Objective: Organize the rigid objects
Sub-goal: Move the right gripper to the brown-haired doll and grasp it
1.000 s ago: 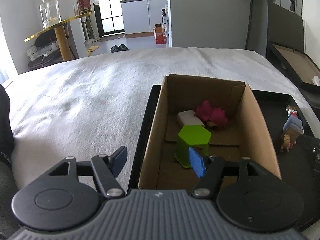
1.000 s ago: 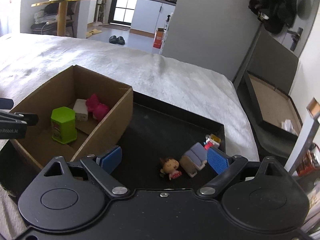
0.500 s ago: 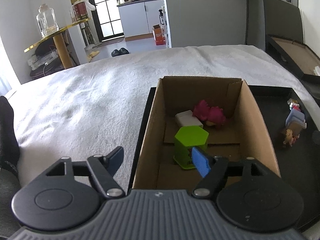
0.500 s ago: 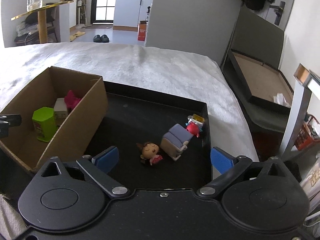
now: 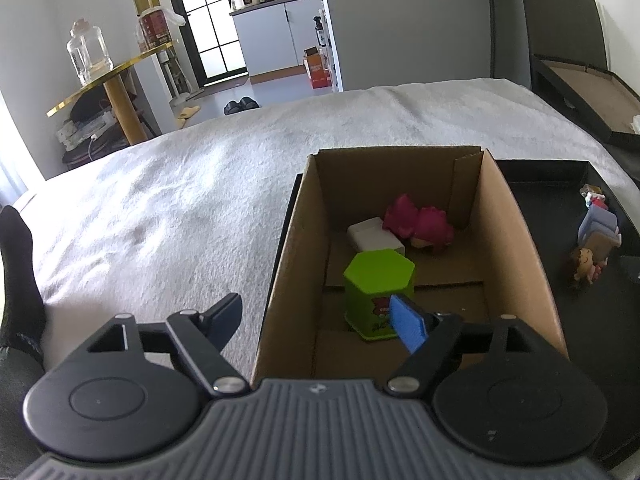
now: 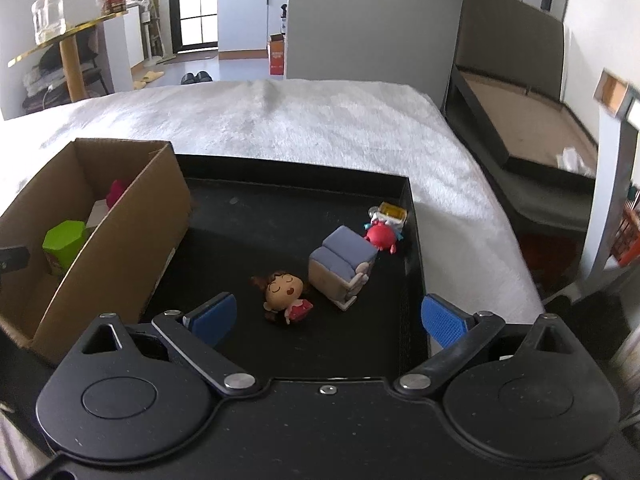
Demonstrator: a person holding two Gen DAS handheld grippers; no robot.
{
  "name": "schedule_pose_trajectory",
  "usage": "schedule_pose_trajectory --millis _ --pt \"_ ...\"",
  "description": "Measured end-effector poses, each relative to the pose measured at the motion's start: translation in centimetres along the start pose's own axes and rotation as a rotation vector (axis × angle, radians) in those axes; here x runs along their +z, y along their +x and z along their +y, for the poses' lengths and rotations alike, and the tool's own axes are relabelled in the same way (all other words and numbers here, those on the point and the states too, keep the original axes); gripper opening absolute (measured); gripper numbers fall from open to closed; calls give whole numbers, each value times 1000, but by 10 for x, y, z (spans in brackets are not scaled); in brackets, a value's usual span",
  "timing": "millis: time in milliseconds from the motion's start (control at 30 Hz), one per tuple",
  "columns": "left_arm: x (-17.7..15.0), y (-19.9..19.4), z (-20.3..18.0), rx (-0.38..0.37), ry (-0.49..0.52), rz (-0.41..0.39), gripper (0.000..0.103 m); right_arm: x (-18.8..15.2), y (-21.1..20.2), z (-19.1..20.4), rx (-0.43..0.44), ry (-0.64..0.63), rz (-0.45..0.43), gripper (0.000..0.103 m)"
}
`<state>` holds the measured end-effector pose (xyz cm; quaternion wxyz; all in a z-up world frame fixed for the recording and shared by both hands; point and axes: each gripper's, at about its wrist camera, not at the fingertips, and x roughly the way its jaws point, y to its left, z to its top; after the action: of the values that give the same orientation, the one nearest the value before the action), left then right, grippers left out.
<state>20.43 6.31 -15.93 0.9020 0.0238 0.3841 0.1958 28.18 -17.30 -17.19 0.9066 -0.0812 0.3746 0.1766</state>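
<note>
My right tongs (image 6: 326,318) gape wide and empty just before the small sleeping-faced doll figurine (image 6: 285,292) on the black tray (image 6: 412,280). My left tongs (image 5: 320,316), just widened and empty, straddle the brown cardboard box (image 5: 516,248)'s near left wall, the lime-green hexagonal tin (image 5: 378,284) beside their right finger.

The cardboard box (image 5: 516,240) is plain brown corrugated board, matt and a little rough at its cut edges, and it sits in a black tray (image 6: 288,216) with a dull, smooth finish. Under both lies a white blanket (image 5: 180,200), soft and fuzzy cloth. The green hexagonal tin (image 5: 378,280) looks smooth with a slight sheen, and the doll figure (image 6: 282,294) is glossy moulded plastic.
</note>
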Motion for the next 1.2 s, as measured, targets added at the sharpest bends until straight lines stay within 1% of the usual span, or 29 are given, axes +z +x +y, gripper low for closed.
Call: schedule_pose_trajectory --millis 33,167,233,367,500,567,633,700,967,1200 --pt "0 0 0 1 1 -1 80 -1 4 -1 10 13 9 95" --pt "1 3 -1 13 2 1 80 -4 16 -1 22 52 31 92" --pt "2 4 0 17 -5 1 80 -5 23 0 35 76 51 85" --pt "3 6 3 21 -20 4 80 -6 34 0 73 141 81 77" --pt "4 8 5 25 -18 7 80 -7 45 3 94 181 102 75" --pt "4 9 6 31 -23 8 80 -7 51 4 111 208 117 71" --pt "5 10 8 32 -34 10 80 -7 57 4 130 237 134 63" --pt "4 11 9 30 -37 10 80 -7 62 4 146 260 144 60" --pt "3 12 7 19 -33 15 80 1 70 8 164 289 126 59" --pt "2 14 9 23 -43 19 80 3 73 19 138 237 110 59"
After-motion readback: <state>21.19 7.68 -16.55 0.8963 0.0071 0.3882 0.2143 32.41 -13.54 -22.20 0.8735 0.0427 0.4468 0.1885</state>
